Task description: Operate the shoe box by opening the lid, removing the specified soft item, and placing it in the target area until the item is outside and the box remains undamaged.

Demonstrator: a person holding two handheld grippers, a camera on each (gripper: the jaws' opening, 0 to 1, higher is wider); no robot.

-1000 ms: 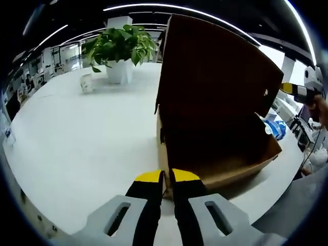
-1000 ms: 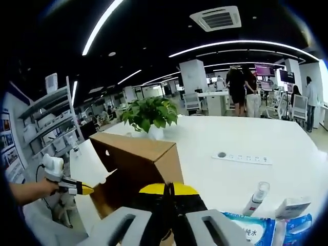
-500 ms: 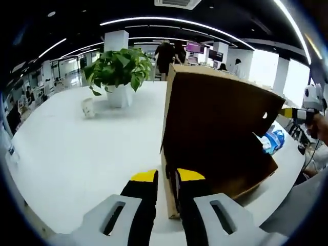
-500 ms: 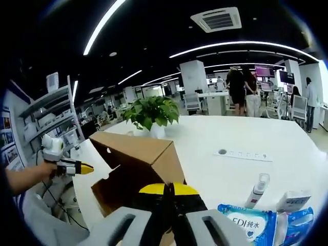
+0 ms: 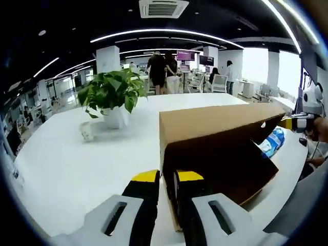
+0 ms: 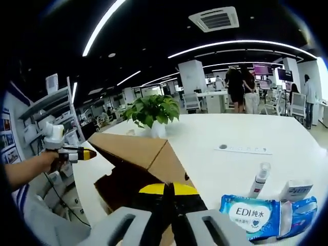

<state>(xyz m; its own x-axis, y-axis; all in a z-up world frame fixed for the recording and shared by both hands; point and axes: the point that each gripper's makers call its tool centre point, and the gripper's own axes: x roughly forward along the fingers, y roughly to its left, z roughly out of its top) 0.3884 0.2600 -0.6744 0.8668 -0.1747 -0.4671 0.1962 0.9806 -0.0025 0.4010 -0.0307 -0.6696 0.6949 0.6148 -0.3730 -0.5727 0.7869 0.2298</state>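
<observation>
Lid hides the box's inside; left gripper's jaws slightly parted, right gripper's closed

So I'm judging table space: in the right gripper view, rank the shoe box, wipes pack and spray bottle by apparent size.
1. shoe box, looks largest, though nearest the camera.
2. wipes pack.
3. spray bottle, smallest.
</observation>
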